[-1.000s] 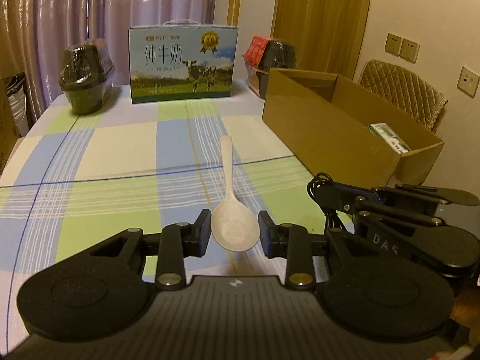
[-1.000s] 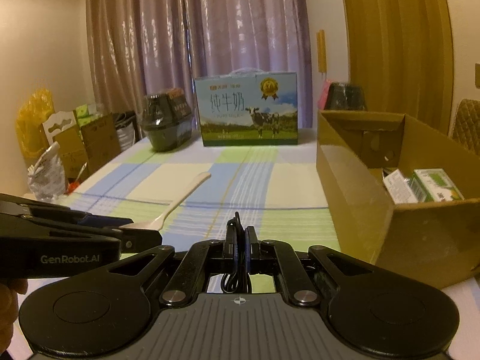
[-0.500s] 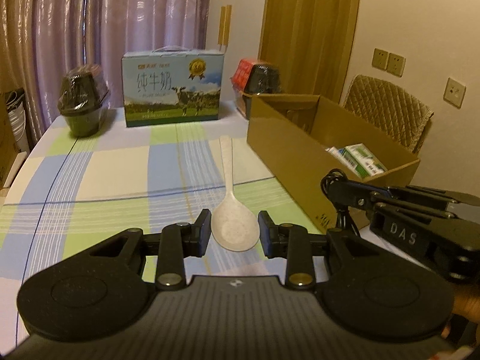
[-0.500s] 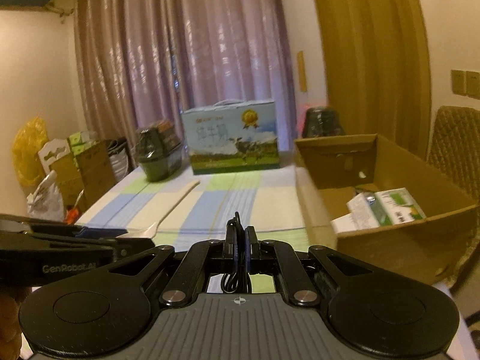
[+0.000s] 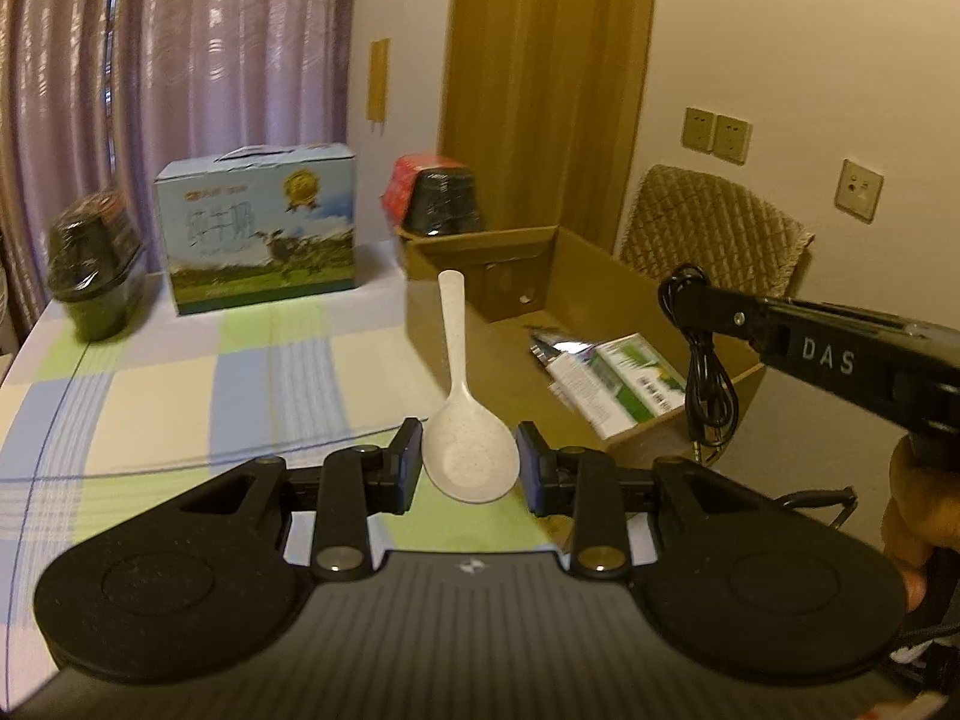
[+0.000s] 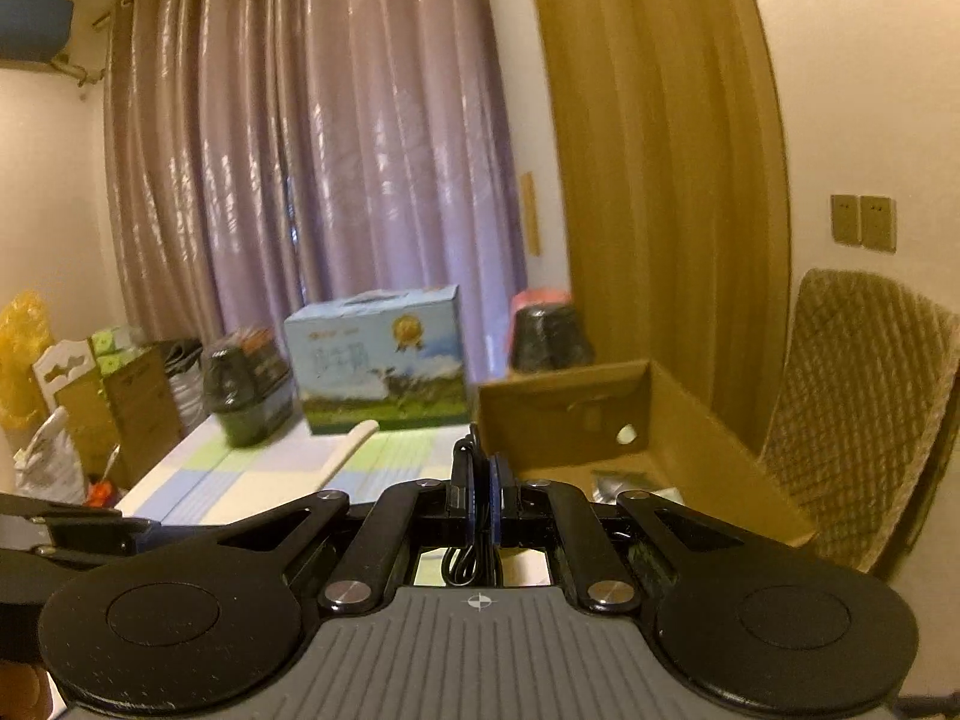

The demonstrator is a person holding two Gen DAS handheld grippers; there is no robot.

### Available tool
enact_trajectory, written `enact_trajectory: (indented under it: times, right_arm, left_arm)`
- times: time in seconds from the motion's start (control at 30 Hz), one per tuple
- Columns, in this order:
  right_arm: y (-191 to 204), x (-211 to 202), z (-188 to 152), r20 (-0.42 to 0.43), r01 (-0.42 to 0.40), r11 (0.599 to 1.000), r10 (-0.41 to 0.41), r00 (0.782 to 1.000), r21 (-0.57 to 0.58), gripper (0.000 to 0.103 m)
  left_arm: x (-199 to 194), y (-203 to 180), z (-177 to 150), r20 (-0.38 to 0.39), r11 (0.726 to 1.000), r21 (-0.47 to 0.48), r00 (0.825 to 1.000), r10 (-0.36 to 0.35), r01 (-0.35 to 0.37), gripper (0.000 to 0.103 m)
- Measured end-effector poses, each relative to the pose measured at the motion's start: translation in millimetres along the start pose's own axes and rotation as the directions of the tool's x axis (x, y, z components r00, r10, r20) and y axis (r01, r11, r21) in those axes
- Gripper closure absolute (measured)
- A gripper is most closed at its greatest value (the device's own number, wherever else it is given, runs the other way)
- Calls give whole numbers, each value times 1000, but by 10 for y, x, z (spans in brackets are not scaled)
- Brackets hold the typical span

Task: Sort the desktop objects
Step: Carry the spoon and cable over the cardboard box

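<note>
1. The box (image 5: 606, 276) is the biggest thing here and my target: it sits open on the right side of the table (image 5: 180, 372), with a few packets (image 5: 624, 378) already lying on its floor. I judge the step in hand is carrying both items over its rim and dropping them in.
2. To do it well, I should clear the near wall before letting go, lower each item inside and not drop it from high up, and set the long piece along the box's length so it does not bridge the rim.
3. My left claw (image 5: 469, 468) is raised above the table, pointing forward and slightly down toward the box's near corner. Its jaws are closed on the bowl of the spoon (image 5: 465, 450), whose handle sticks straight ahead past the box edge.
4. My right claw (image 6: 480, 492) is held level, aimed at the box's far wall. Its jaws are pressed together on a black cable (image 5: 705, 372), which hangs in loops over the box's near-right corner.
5. The loops could snag the cardboard edge, so I would move further inward before releasing.
6. The cable's end may already be touching the rim; the left view is too blurred there to be sure.
</note>
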State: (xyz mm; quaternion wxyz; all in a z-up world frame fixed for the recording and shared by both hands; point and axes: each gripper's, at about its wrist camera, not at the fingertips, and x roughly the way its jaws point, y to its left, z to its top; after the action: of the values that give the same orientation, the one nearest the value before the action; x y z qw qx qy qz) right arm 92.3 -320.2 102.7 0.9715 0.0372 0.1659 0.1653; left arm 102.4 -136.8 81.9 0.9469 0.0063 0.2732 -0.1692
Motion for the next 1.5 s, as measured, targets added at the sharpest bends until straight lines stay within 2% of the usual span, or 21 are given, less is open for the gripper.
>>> enact_trajectory:
  times: [0.47,0.9,1.5]
  right_arm:
    - [-481,-26,277,22,53,999,-53,998,4,102]
    - [-897,211,565,21,70,997,-71,997,41,102]
    - [-1140,597,531,-37,77,994,-74,997,73,102]
  left_arm:
    - [266,-391,275,-1,998,33,999,-52,53,75]
    - [711,-639,565,-10,996,54,997,-76,77,75]
    - [1200,-645,603,-53,995,22,994,-97,99,75]
